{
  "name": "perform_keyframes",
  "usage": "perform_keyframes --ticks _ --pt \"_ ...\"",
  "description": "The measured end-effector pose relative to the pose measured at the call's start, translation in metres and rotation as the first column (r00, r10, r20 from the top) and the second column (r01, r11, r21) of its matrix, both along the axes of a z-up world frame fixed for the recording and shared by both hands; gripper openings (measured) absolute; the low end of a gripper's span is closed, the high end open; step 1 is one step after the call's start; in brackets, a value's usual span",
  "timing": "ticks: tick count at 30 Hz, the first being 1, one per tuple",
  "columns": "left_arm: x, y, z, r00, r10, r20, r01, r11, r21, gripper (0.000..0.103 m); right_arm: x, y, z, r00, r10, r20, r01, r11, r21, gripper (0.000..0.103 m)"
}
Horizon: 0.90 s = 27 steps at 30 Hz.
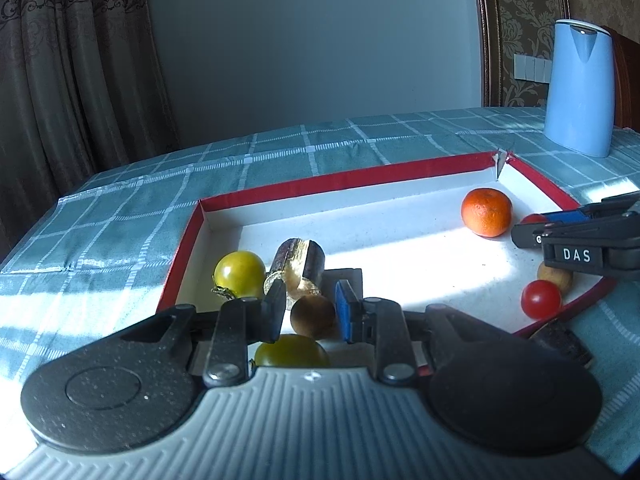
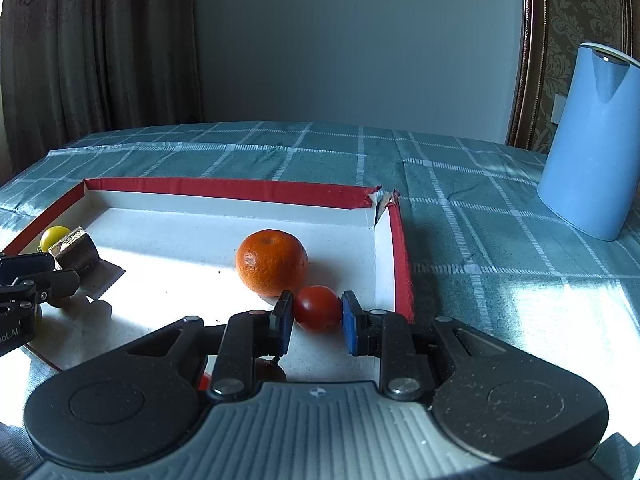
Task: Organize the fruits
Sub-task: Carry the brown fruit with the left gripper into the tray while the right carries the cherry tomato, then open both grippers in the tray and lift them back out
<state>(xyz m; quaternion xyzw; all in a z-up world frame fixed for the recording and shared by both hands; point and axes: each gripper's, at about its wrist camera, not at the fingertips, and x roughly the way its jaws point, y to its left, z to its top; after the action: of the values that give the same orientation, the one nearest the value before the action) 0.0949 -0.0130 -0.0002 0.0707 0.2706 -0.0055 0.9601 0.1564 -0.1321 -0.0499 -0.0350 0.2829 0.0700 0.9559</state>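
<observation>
Fruit is what I am sorting, and both claws have a piece between their pads inside the red-rimmed tray (image 2: 240,190). My right gripper (image 2: 316,316) is closed on a red cherry tomato (image 2: 318,307), which sits just beside and in front of the mandarin (image 2: 270,262) near the tray's right wall. My left gripper (image 1: 308,312) is closed to its narrowest on a small brown round fruit (image 1: 312,315); I read that as held, though I cannot see for certain that both pads press it. Around it lie a yellow tomato (image 1: 239,274), a dark cut stalk piece (image 1: 298,266) and another yellow-green fruit (image 1: 292,351) under the fingers. A second red tomato (image 1: 540,299) and a tan fruit (image 1: 556,276) rest at the tray's near right edge. I judge this the pick-up step for both hands; next comes a gentle lift clear of the neighbours without squeezing the soft tomato. A blue jug (image 2: 588,140) stands well apart on the checked cloth (image 2: 480,220).
</observation>
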Motion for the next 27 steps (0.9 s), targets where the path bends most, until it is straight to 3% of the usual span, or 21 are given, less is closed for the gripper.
perform_keyframes --ticks 4,8,10,12,13,18,21,25,27 --pt "-0.001 0.002 0.001 1.000 0.008 0.005 -0.007 1.000 -0.010 0.043 0.000 0.000 0.000 1.000 0.003 -0.003 -0.003 1.000 0.007 0.025" --pt "-0.008 0.005 0.003 0.999 0.011 0.030 -0.011 1.000 -0.021 0.051 -0.003 -0.002 0.001 1.000 0.006 0.003 -0.006 1.000 0.025 0.033" --pt "-0.013 0.007 0.005 0.999 0.018 0.048 -0.017 1.000 -0.022 0.055 -0.007 -0.005 0.002 1.000 0.012 0.016 -0.013 0.999 0.048 0.047" --pt "-0.020 0.010 0.007 0.997 0.029 0.072 -0.027 0.999 -0.030 0.069 -0.016 -0.008 0.005 0.998 0.000 0.056 -0.004 0.998 0.066 0.069" --pt "-0.024 0.011 0.008 0.995 0.038 0.090 -0.035 0.999 -0.031 0.072 -0.021 -0.009 0.006 0.997 -0.007 0.078 0.001 0.997 0.071 0.072" --pt "-0.045 0.023 0.014 0.993 0.050 0.103 -0.041 0.995 -0.091 0.074 -0.046 -0.018 0.013 0.990 -0.039 0.139 0.024 0.994 0.111 0.072" --pt "-0.058 0.029 0.015 0.992 0.061 0.110 -0.048 0.992 -0.120 0.081 -0.062 -0.026 0.016 0.984 -0.054 0.168 0.029 0.989 0.146 0.073" --pt "-0.073 0.028 0.016 0.987 0.071 0.145 -0.057 0.993 -0.099 0.089 -0.091 -0.037 0.018 0.982 -0.030 0.186 -0.015 0.971 0.237 0.073" --pt "-0.077 0.023 0.015 0.986 0.064 0.153 -0.054 0.996 -0.071 0.089 -0.106 -0.034 0.015 0.983 0.005 0.185 -0.049 0.971 0.234 0.073"
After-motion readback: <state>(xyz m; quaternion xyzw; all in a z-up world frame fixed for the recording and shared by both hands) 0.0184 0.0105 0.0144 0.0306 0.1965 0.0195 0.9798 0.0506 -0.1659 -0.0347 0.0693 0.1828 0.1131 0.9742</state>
